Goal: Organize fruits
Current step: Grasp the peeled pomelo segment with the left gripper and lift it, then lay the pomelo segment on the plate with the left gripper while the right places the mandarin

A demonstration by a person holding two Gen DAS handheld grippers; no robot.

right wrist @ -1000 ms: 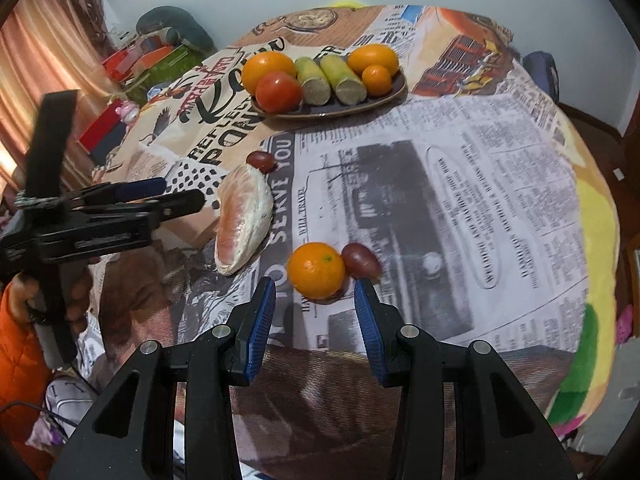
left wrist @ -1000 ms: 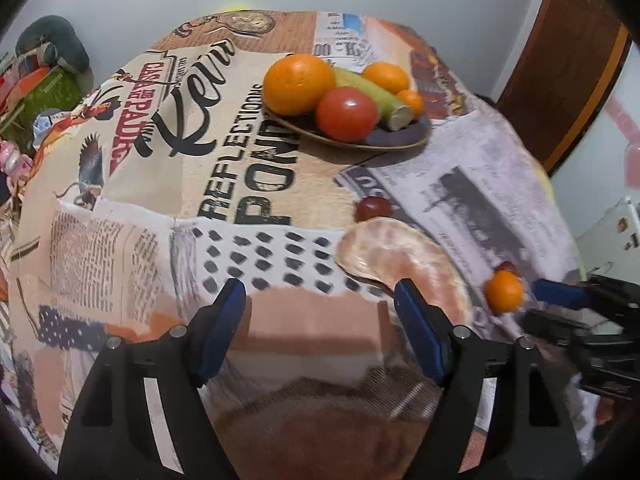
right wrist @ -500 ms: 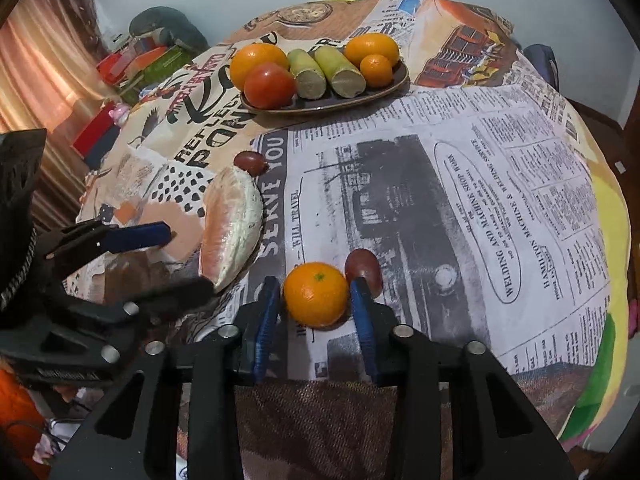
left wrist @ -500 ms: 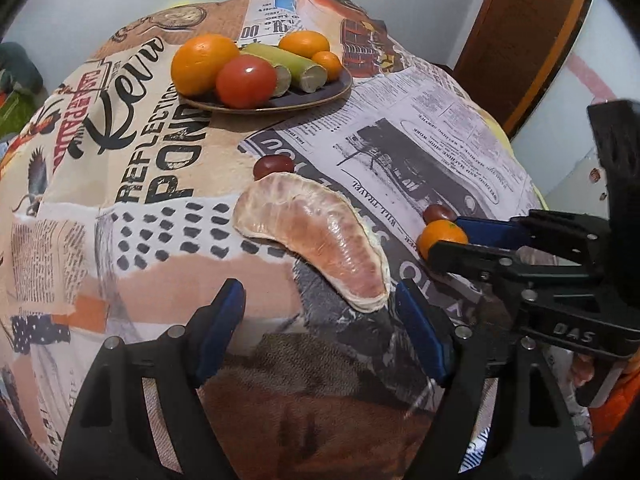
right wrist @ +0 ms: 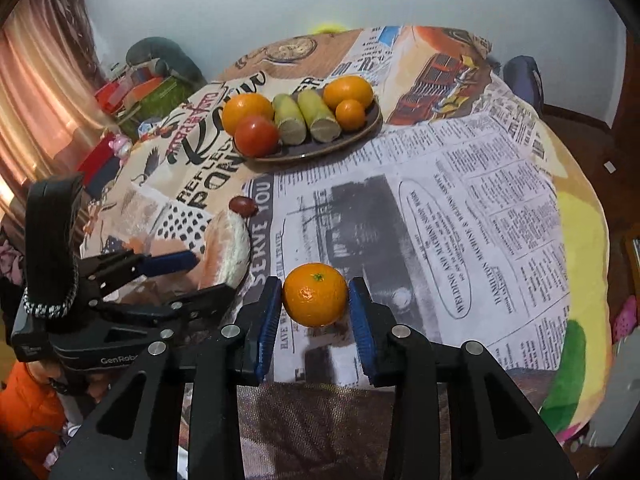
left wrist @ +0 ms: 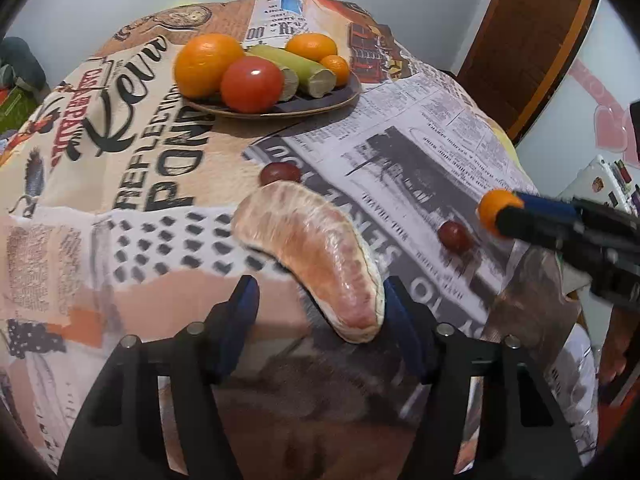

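Observation:
A peeled pomelo segment (left wrist: 308, 240) (right wrist: 228, 248) lies on the newspaper-print tablecloth. My left gripper (left wrist: 320, 286) (right wrist: 208, 276) straddles its near end with jaws closing; the right pad touches it, the left pad stands apart. Lifted just off the cloth, my right gripper (right wrist: 315, 284) (left wrist: 500, 212) is shut on a small orange (right wrist: 316, 294) (left wrist: 494, 206). One dark red fruit (left wrist: 454, 236) stays on the cloth below it, another (left wrist: 280, 172) (right wrist: 244, 205) lies beyond the segment. The dark plate (left wrist: 344, 100) (right wrist: 372, 128) at the back holds oranges, a tomato and two green stalks.
The round table drops away on all sides. A brown door (left wrist: 520, 40) stands at the right, a curtain (right wrist: 32, 80) and a pile of clutter (right wrist: 132, 92) at the left. An orange sleeve (right wrist: 24, 400) shows behind the left gripper.
My right gripper closed on the small orange and raised it, leaving the dark red fruit behind. My left gripper swung over to the pomelo segment and its jaws narrowed.

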